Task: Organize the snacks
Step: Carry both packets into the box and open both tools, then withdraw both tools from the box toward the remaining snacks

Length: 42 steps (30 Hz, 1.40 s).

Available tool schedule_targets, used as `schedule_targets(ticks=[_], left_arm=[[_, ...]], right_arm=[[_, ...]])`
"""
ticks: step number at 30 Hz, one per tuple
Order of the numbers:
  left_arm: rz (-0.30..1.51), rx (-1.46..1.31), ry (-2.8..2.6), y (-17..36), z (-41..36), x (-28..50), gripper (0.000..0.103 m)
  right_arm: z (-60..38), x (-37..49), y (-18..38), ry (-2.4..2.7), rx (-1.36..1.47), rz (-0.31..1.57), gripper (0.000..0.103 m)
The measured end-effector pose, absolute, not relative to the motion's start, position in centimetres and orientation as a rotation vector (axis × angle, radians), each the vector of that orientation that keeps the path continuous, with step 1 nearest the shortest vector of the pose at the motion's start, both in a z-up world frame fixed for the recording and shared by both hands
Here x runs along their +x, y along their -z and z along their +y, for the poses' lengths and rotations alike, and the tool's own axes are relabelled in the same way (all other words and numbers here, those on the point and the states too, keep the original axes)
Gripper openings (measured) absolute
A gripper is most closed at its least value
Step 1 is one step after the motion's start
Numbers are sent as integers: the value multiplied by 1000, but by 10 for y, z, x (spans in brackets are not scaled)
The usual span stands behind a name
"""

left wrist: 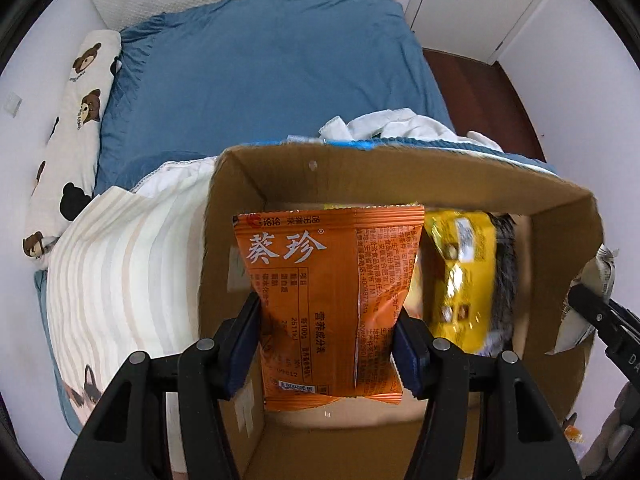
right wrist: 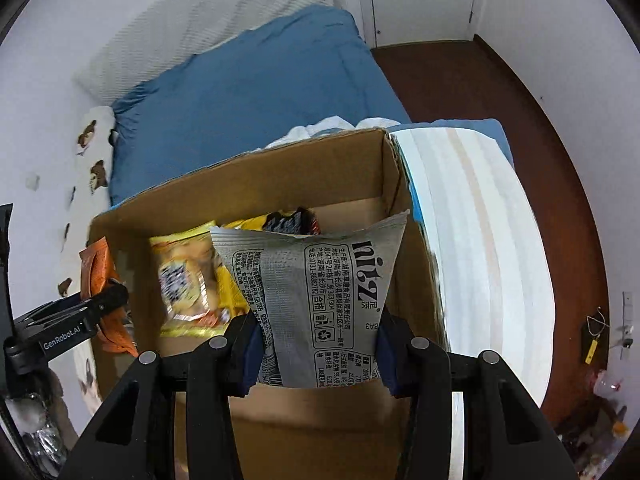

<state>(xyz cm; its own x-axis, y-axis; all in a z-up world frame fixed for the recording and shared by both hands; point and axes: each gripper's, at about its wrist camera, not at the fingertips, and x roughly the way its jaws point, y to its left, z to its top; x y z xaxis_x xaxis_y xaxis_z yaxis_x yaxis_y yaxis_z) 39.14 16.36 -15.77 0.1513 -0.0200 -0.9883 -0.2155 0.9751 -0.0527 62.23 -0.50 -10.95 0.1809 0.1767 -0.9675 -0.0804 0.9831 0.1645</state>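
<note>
Below, we are seeing the bed [left wrist: 272, 64] with its blue sheet, and on it a striped quilt [left wrist: 120, 264] and some white cloth [left wrist: 400, 124]. A bear-print pillow [left wrist: 76, 120] is lying along the wall side of the bed.

Next to the quilt, an open cardboard box [left wrist: 400, 176] is standing on the bed. Inside it, a yellow packet [left wrist: 460, 272] is lying on the bottom, and a dark packet [right wrist: 292, 220] is lying just beside it, further back.

We are holding our left gripper [left wrist: 328, 340] over the left part of the box. Its pads are pressing on both sides of an orange packet [left wrist: 328, 280], which is hanging upright above the box floor, with the printed back side facing the camera.

We are holding our right gripper [right wrist: 318, 354] over the right part of the box. Its pads are clamping a grey packet [right wrist: 320, 288], which is also upright and is hanging above the box opening, close to the right wall of the box.

Both held packets are well apart from each other, with the yellow packet between them.
</note>
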Motion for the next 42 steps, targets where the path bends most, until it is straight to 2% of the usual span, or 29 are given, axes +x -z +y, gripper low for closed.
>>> schedule_targets(ticks=[4, 5, 6, 7, 8, 9, 10, 15, 24, 42], left_arm=[[1444, -202, -148, 171, 167, 406, 58], [1448, -212, -148, 173, 169, 409, 58], [1457, -234, -139, 176, 171, 412, 58], [1457, -253, -132, 177, 171, 413, 61], [1455, -270, -132, 177, 173, 413, 68], [1448, -283, -126, 177, 174, 415, 75], [1439, -293, -118, 177, 175, 416, 91], [1434, -290, -94, 175, 170, 417, 94], [1334, -269, -82, 153, 157, 390, 94], [1013, -187, -97, 55, 118, 242, 94]], right_arm=[[-1, 644, 128, -165, 64, 1398, 50], [-1, 647, 132, -160, 59, 1410, 54], [-1, 649, 136, -158, 56, 1426, 73], [-1, 653, 143, -161, 62, 1440, 78], [1, 654, 146, -172, 68, 1453, 84], [3, 652, 145, -171, 57, 1457, 86], [6, 651, 146, -162, 34, 1454, 86], [15, 647, 150, -168, -1, 1458, 96], [21, 614, 133, -178, -35, 1399, 96], [4, 473, 38, -203, -24, 1140, 96]])
